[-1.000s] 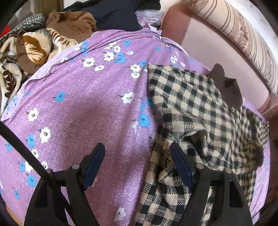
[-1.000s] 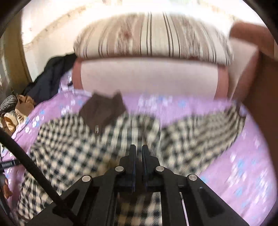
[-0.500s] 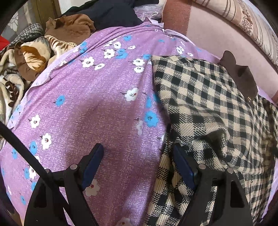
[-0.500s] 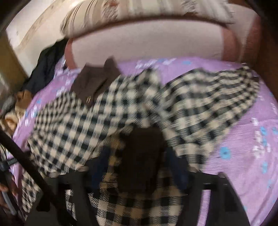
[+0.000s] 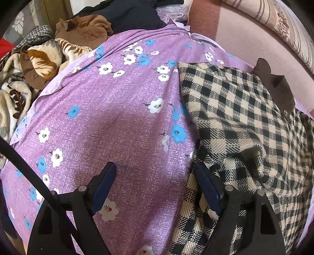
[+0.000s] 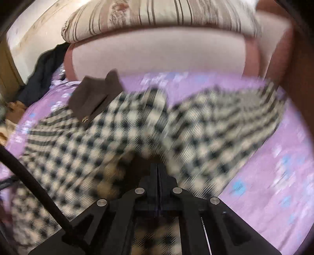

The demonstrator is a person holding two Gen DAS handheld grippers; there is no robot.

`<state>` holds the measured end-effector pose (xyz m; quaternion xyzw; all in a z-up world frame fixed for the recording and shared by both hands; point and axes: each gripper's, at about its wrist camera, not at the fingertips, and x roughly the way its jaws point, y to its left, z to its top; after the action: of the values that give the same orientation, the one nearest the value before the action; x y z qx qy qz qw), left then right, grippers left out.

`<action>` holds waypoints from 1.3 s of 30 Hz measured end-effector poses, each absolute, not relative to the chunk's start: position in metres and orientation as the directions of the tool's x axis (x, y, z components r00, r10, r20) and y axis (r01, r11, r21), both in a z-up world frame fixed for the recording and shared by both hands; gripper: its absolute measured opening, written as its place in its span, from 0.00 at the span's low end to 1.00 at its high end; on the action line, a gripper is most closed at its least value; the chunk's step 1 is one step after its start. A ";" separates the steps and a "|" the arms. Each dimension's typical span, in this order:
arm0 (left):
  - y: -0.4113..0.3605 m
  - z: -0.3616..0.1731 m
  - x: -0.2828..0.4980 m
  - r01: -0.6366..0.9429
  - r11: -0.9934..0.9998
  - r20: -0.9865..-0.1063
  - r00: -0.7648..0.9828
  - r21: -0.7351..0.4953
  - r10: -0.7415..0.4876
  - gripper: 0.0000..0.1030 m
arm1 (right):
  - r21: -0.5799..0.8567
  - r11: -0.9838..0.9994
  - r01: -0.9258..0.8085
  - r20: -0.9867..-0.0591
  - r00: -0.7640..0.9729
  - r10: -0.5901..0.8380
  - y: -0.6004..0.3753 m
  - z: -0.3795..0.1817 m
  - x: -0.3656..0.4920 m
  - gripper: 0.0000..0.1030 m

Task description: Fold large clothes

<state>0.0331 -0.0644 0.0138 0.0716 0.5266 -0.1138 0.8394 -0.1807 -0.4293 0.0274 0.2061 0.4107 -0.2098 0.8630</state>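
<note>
A bed covered by a purple sheet (image 5: pixel 121 109) printed with white and blue flowers carries the things. A black-and-cream checked garment (image 5: pixel 241 125) with a brown collar (image 5: pixel 274 84) lies spread on it. Crumpled patterned blankets (image 5: pixel 29 68) and dark clothes (image 5: pixel 133 15) are heaped at its far edge.

Checked coat (image 5: pixel 241 117): black-and-cream check, heavy woven cloth, with a dark brown collar (image 5: pixel 274 86) carrying a small metal clasp. Lies spread but rumpled, with the collar at the far end. Near edge bunched into folds. In the right wrist view the coat (image 6: pixel 137 127) is blurred; collar (image 6: pixel 94 98) sits upper left, and the far side trails off right.
</note>
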 end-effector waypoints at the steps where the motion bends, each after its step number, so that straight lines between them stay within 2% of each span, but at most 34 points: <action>1: -0.063 0.014 0.034 0.264 0.965 -0.901 0.418 -0.005 -0.119 0.79 | 0.242 0.816 0.525 -0.783 0.602 -0.155 -0.429 0.029 -0.187 0.24; 2: -0.063 0.014 0.034 0.260 0.965 -0.901 0.418 -0.006 -0.119 0.79 | 0.273 0.807 0.523 -0.769 0.623 -0.143 -0.428 0.032 -0.192 0.59; 3: -0.062 0.014 0.035 0.256 0.967 -0.900 0.419 -0.007 -0.117 0.79 | 0.275 0.805 0.525 -0.760 0.631 -0.152 -0.427 0.034 -0.194 0.72; 4: -0.062 0.014 0.035 0.253 0.968 -0.900 0.421 -0.006 -0.116 0.79 | 0.266 0.806 0.528 -0.751 0.638 -0.170 -0.423 0.036 -0.195 0.79; 6: -0.063 0.014 0.034 0.253 0.968 -0.898 0.427 0.000 -0.111 0.79 | 0.256 0.824 0.506 -0.766 0.626 -0.146 -0.418 0.030 -0.190 0.76; 7: -0.063 0.014 0.034 0.253 0.967 -0.897 0.429 0.003 -0.109 0.79 | 0.256 0.831 0.494 -0.779 0.614 -0.125 -0.415 0.025 -0.182 0.62; 8: -0.063 0.014 0.034 0.251 0.968 -0.896 0.430 0.005 -0.107 0.79 | 0.258 0.830 0.494 -0.797 0.594 -0.106 -0.412 0.014 -0.175 0.33; 9: -0.062 0.014 0.035 0.248 0.969 -0.897 0.429 0.003 -0.107 0.79 | 0.265 0.827 0.496 -0.813 0.576 -0.084 -0.412 0.005 -0.169 0.20; 11: -0.060 0.017 0.035 0.248 0.969 -0.898 0.423 -0.013 -0.120 0.79 | 0.258 0.831 0.493 -0.810 0.579 -0.091 -0.409 0.004 -0.167 0.07; 17: -0.046 0.056 0.026 0.237 0.964 -0.816 0.529 -0.119 -0.231 0.79 | 0.140 0.850 0.508 -0.720 0.642 -0.265 -0.408 0.050 -0.194 0.07; 21: -0.067 0.057 0.031 0.295 0.941 -0.811 0.502 -0.165 -0.300 0.79 | 0.117 0.844 0.523 -0.792 0.561 -0.239 -0.417 0.017 -0.178 0.07; 22: -0.074 0.053 0.032 0.315 0.935 -0.820 0.482 -0.166 -0.308 0.79 | 0.114 0.840 0.530 -0.807 0.543 -0.233 -0.417 0.011 -0.178 0.10; 24: -0.088 0.042 0.030 0.348 0.929 -0.847 0.448 -0.128 -0.285 0.79 | 0.108 0.819 0.563 -0.799 0.540 -0.265 -0.418 0.017 -0.185 0.31; 25: -0.094 0.036 0.030 0.357 0.928 -0.861 0.436 -0.102 -0.262 0.79 | 0.102 0.809 0.579 -0.787 0.544 -0.290 -0.419 0.022 -0.191 0.46; 26: -0.097 0.030 0.030 0.362 0.929 -0.873 0.427 -0.074 -0.235 0.79 | 0.100 0.798 0.595 -0.767 0.557 -0.319 -0.419 0.031 -0.201 0.49; 28: -0.101 0.019 0.030 0.365 0.930 -0.888 0.412 -0.043 -0.203 0.80 | 0.116 0.793 0.598 -0.747 0.579 -0.327 -0.417 0.040 -0.213 0.49; 30: -0.101 0.016 0.031 0.352 0.935 -0.887 0.418 -0.040 -0.195 0.85 | 0.178 0.794 0.582 -0.739 0.612 -0.282 -0.416 0.043 -0.218 0.49; 32: -0.102 0.015 0.032 0.346 0.938 -0.885 0.426 -0.033 -0.188 0.86 | 0.226 0.805 0.549 -0.760 0.616 -0.207 -0.414 0.033 -0.212 0.39; 35: -0.102 0.017 0.030 0.350 0.936 -0.881 0.436 -0.020 -0.182 0.86 | 0.153 0.822 0.548 -0.825 0.530 -0.199 -0.407 -0.001 -0.195 0.39; 37: -0.102 0.025 0.024 0.354 0.935 -0.871 0.454 -0.015 -0.186 0.86 | 0.118 0.832 0.541 -0.811 0.537 -0.234 -0.400 -0.002 -0.195 0.38; 39: -0.103 0.037 0.020 0.372 0.928 -0.847 0.487 -0.022 -0.214 0.86 | 0.133 0.838 0.528 -0.820 0.534 -0.206 -0.401 0.005 -0.195 0.39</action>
<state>0.0199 -0.1027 0.0368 0.0824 0.4770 -0.1707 0.8582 -0.1949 -0.4010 0.0051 0.1863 0.4327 -0.2146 0.8556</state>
